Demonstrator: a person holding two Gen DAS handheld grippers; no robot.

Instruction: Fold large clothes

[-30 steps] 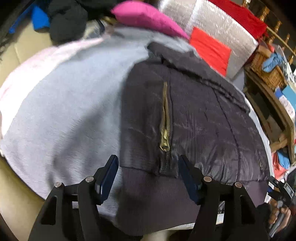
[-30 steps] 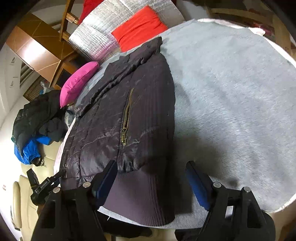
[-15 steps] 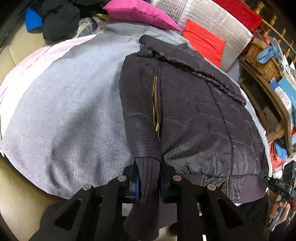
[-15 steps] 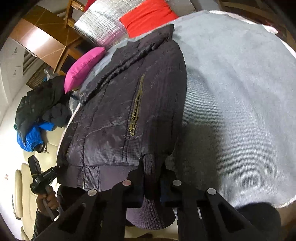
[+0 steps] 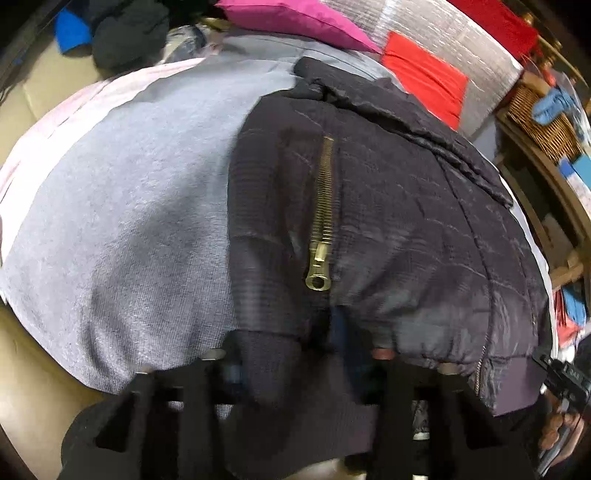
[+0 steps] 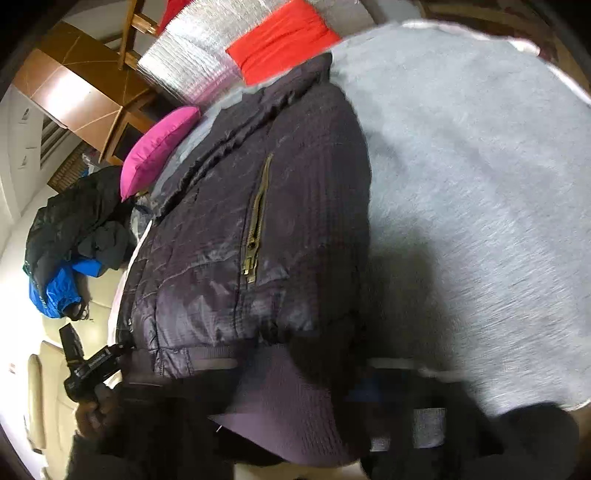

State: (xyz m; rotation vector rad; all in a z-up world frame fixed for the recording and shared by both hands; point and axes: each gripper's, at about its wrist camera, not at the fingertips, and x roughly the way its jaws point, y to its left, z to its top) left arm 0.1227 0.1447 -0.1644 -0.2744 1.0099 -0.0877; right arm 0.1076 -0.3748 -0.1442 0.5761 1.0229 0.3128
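Observation:
A dark quilted jacket point(image 5: 388, 221) with a brass pocket zipper point(image 5: 321, 229) lies spread on a grey blanket point(image 5: 129, 221). My left gripper point(image 5: 291, 362) holds the ribbed hem at one bottom corner. The cloth is bunched between its fingers, and its jaws are opening slightly. In the right wrist view the same jacket point(image 6: 221, 240) fills the middle. My right gripper point(image 6: 310, 384) grips the ribbed hem point(image 6: 288, 398) at the other corner, its jaws also easing apart with the cloth still filling the gap. Both pictures are blurred, and the cloth hides most of the fingers.
A pink pillow point(image 5: 291, 18), a red cushion point(image 5: 424, 77) and a silver padded mat point(image 6: 184, 62) lie beyond the jacket's collar. A pile of dark and blue clothes point(image 6: 74, 229) sits on a cream sofa. A wicker basket point(image 5: 543, 122) stands on wooden shelving.
One second ago both grippers stood open astride the hem. Half a second ago they had shut on it. Now the hem is raised over the fingers, and the jaws stand a little wider.

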